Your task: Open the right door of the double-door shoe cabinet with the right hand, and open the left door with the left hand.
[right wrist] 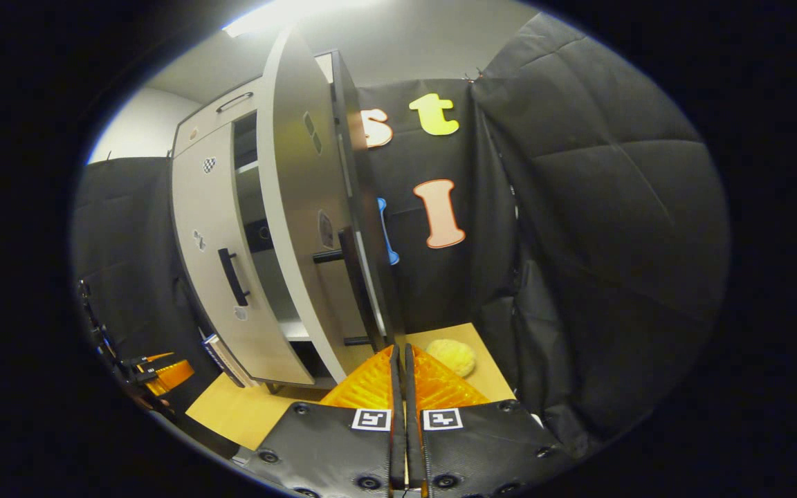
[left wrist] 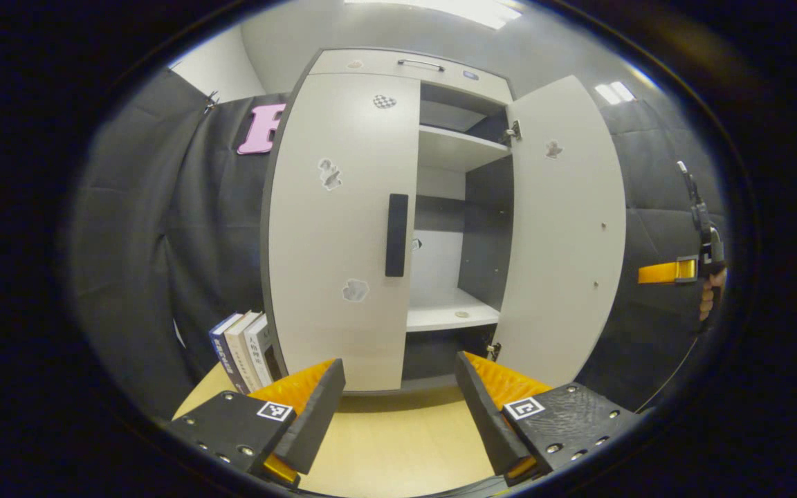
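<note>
The left hand-held gripper (left wrist: 398,387) gapes wide before the closed left door (left wrist: 340,228). The right hand-held gripper (right wrist: 399,366) is clenched, grasping nothing, beside the open right door (right wrist: 301,207).

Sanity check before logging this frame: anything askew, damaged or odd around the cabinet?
Nothing damaged or spilled. The right door stands open, the left door is shut, its handle untouched. Books lean beside the cabinet, and a yellow fuzzy object lies on the table.

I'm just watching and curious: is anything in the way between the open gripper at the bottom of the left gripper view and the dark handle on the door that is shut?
Nothing visible is. The left gripper faces the left door with its jaws apart, and only bare tabletop lies between it and the handle. The books stand off to the side.
</note>
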The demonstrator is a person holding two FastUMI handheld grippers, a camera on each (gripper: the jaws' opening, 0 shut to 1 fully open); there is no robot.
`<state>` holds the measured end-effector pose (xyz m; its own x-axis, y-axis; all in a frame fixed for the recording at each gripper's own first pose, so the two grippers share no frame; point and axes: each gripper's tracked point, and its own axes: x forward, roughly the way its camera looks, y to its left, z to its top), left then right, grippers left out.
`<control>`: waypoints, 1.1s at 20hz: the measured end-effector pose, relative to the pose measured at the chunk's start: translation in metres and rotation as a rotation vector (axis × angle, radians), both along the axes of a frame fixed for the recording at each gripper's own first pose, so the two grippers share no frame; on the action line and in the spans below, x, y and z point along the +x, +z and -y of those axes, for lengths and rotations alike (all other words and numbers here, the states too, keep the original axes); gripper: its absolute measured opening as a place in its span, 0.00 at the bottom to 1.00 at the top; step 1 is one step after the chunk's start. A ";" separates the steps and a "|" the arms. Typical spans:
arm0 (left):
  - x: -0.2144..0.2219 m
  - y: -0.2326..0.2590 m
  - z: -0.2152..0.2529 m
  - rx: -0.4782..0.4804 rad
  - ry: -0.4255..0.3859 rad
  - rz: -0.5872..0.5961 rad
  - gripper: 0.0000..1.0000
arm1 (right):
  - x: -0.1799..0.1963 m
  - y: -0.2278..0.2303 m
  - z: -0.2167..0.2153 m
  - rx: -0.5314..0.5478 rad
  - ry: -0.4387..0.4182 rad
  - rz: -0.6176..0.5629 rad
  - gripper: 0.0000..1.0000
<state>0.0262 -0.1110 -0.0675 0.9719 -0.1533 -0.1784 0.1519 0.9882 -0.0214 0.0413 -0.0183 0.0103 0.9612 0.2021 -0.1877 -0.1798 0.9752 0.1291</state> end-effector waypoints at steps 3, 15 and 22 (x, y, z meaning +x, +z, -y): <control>0.011 0.007 -0.006 -0.010 -0.043 0.014 0.94 | -0.002 0.001 0.011 0.000 -0.106 -0.001 0.03; 0.075 0.059 -0.028 -0.084 -0.049 0.134 0.95 | 0.009 0.013 0.041 -0.010 -0.291 0.046 0.32; 0.131 0.076 -0.018 -0.105 0.024 0.142 0.94 | 0.065 0.005 0.085 0.000 -0.333 0.052 0.92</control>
